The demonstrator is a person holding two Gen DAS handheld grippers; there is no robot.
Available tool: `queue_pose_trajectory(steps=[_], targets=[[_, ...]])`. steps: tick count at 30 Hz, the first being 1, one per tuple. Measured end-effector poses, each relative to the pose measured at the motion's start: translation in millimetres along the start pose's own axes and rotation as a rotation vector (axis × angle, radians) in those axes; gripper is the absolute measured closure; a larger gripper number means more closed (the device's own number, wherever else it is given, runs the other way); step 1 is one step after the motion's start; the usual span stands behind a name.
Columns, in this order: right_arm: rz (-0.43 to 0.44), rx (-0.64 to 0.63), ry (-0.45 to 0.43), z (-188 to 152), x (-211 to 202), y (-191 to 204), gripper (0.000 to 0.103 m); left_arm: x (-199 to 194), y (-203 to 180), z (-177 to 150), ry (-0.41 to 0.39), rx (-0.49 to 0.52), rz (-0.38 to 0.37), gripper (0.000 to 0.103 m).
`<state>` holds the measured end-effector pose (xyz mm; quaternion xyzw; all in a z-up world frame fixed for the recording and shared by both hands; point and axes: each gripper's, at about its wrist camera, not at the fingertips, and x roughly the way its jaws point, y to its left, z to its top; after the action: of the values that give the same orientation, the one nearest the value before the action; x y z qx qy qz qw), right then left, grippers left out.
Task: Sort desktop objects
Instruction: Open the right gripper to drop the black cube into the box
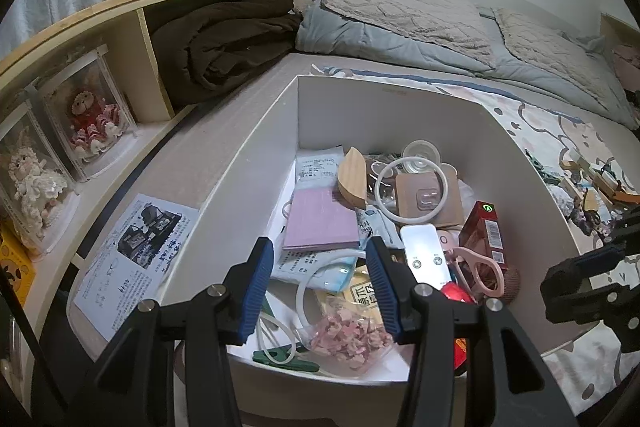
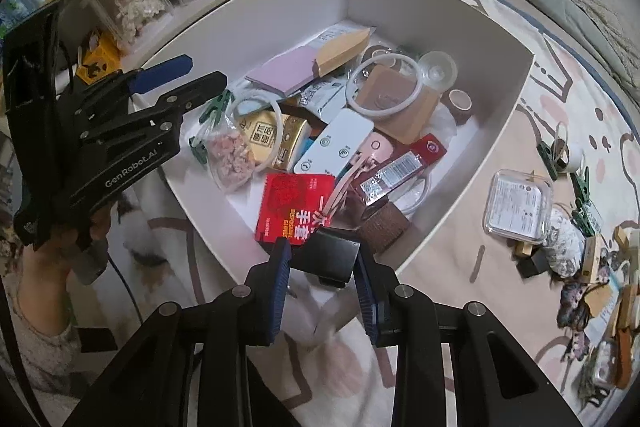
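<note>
While the left hand-held gripper [image 2: 176, 83] hangs at the left side of the big white cardboard box [image 2: 516, 95] with its blue-padded jaws parted over the clutter and nothing between them, the right hand-held gripper [image 2: 322, 259] comes in at the box's near rim, clamped on a small glossy black rectangular block [image 2: 330, 255]. That block sits pinched between both pads, its long axis running across the jaws, and it lies right at the rim, just short of the flat red printed packet [image 2: 296, 203] and the brown woven cylinder [image 2: 384, 227] inside. Seemingly the drop only needs a little forward reach past the wall, so the right hand is clearly the nearer one. Further right, loose items such as a clear plastic lidded case [image 2: 516, 205] wait on the patterned bedspread [image 2: 560, 75].
</note>
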<state>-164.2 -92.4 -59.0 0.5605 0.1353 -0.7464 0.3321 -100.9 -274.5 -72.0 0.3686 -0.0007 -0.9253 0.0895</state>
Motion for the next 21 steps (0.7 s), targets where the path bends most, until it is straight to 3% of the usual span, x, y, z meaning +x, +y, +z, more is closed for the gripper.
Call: queue_pose_trajectory(steps=[21], targets=[[0.016,0.019,-0.001,-1.5,-3.8,-2.9,0.071,-1.2,-3.4,-1.1,0.004,0.000,-0.003,0.055]])
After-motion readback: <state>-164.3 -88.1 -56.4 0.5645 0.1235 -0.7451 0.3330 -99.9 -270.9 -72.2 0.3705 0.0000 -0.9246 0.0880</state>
